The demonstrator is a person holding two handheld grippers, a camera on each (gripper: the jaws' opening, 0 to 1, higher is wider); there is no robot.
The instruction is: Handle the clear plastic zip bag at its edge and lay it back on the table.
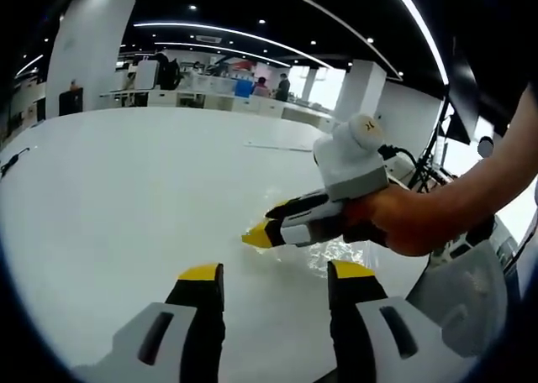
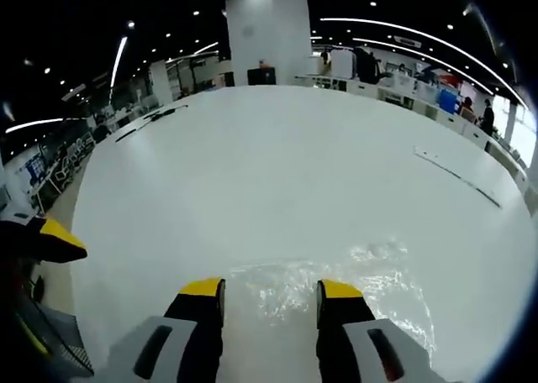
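The clear plastic zip bag (image 2: 353,286) lies crinkled and flat on the white table (image 2: 277,165). My right gripper (image 2: 271,289) is open, its yellow-tipped jaws low over the bag's near edge with plastic showing between them. In the left gripper view the same right gripper (image 1: 262,234) comes in from the right, held by a hand, its tip at the bag (image 1: 332,253). My left gripper (image 1: 275,274) is open and holds nothing, just short of the bag. One left fingertip (image 2: 52,237) shows at the left of the right gripper view.
A thin long strip (image 2: 458,175) lies farther out on the table. A dark cable (image 2: 147,116) rests near the far edge. A white pillar (image 2: 269,34) and desks stand beyond the table. A tripod (image 1: 433,152) stands off the table's right side.
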